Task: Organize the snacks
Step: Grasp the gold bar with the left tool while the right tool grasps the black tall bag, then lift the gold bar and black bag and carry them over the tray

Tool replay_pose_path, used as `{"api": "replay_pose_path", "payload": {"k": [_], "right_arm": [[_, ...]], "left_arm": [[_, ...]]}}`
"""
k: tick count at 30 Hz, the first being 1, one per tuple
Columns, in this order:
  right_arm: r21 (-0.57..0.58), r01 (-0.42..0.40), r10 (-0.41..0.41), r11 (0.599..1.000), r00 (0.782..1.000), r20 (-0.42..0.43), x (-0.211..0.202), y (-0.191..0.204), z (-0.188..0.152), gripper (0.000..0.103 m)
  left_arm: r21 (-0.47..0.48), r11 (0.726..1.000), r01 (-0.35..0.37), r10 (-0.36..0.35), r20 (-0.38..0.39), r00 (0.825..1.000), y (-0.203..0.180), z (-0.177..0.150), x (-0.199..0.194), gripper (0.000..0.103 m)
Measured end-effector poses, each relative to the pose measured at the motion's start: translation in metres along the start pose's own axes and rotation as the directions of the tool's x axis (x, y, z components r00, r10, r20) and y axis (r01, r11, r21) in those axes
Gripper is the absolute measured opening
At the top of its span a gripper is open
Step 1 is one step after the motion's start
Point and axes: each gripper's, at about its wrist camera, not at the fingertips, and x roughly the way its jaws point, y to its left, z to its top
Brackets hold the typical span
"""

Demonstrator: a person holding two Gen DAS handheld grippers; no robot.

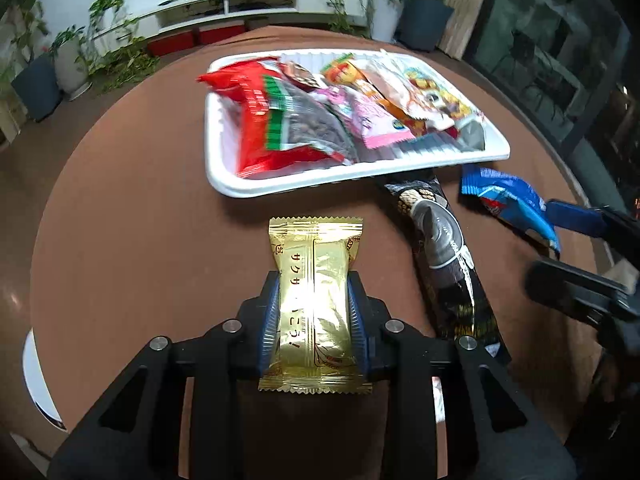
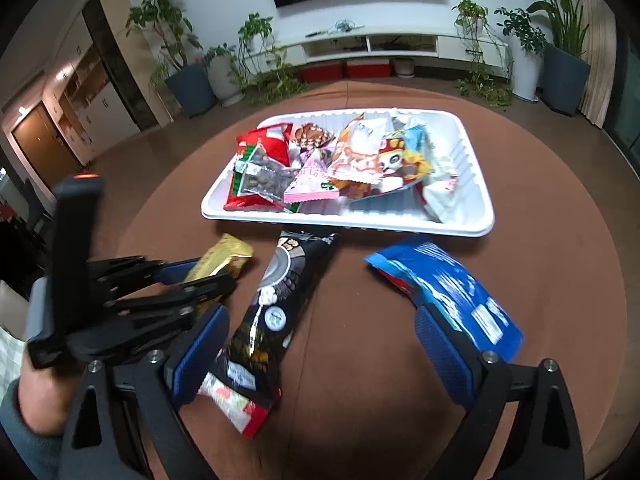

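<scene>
My left gripper [image 1: 314,284] is shut on a gold foil snack packet [image 1: 316,280], held a little above the brown round table, short of the white tray [image 1: 224,160]. The tray [image 2: 476,184] holds several snack bags. A long black snack packet [image 1: 444,256] lies on the table right of the gold one. A blue snack packet [image 2: 444,292] lies near the tray's front right corner. My right gripper [image 2: 320,320] is open over the table, with the black packet [image 2: 272,308] beside its left finger and the blue packet over its right finger. The gold packet also shows in the right wrist view [image 2: 224,260].
A small red and white packet [image 2: 236,408] lies at the near end of the black packet. The round brown table [image 1: 132,208] drops off at its rim. Potted plants and a white TV shelf stand beyond. A white object [image 1: 36,376] sits past the table's left edge.
</scene>
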Motion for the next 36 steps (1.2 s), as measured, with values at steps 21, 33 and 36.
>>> {"api": "replay_pose_path", "payload": {"k": [21,33,36], "right_arm": [[-0.098,0.080,-0.093,0.992,0.987,-0.129,0.053,0.032,0.000,0.045],[-0.100,0.030,-0.042,0.995,0.991,-0.128,0.045,0.018,-0.004,0.026],[-0.066,-0.006,-0.002,0.998,0.993,-0.118,0.044,0.007,-0.004,0.024]], "left_arm": [[-0.103,0.993,0.059,-0.053,0.064,0.997,0.018,-0.038,-0.026,0.029],[-0.106,0.992,0.064,-0.059,0.053,0.997,0.017,-0.040,-0.020,0.029],[-0.106,0.992,0.066,-0.061,0.052,0.997,0.017,-0.040,-0.019,0.029]]}}
